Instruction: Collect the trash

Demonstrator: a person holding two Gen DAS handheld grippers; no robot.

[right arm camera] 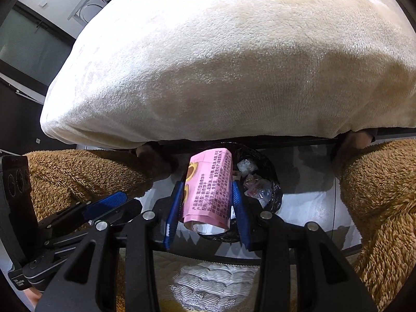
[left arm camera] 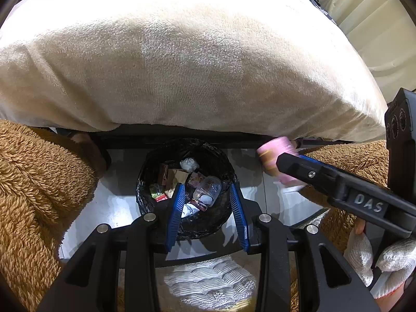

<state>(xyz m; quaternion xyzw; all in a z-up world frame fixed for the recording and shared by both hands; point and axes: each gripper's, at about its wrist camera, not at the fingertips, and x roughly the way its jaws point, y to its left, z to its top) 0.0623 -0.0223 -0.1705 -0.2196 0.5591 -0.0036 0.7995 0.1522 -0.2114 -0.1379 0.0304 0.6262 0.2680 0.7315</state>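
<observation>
right gripper (right arm camera: 208,202): sits bottom centre of its own view, blue pads on either side of a pink snack box (right arm camera: 208,187). the left pad looks pressed against the box; on the right I honestly can't tell whether the pad touches or there's a sliver of gap. so the jaws are only a bit apart, with the box between them

pink snack box: upright-ish, printed side facing the camera, open white end at the bottom. in the right wrist view it hangs in front of the bin, over its left rim. in the left wrist view the same box (left arm camera: 279,163) shows at centre right, off to the right of the bin, just under the edge of the blanket

left gripper (left arm camera: 208,202): bottom centre of its view, nothing between the pads, jaws drawn in as far as they go, pointing down at the bin

trash bin (left arm camera: 145,176): round, black bag liner, on a pale floor in the middle of the left view. already has wrappers, a crumpled clear plastic bottle (left arm camera: 208,189) and a white wad in it

cream blanket (left arm camera: 195,65): fills the upper half of both views

brown fuzzy fabric (left arm camera: 39,182): left and right edges of both frames

gloved hand (left arm camera: 377,257): white knit glove, lower right of the left view, holding the right gripper's handle
</observation>
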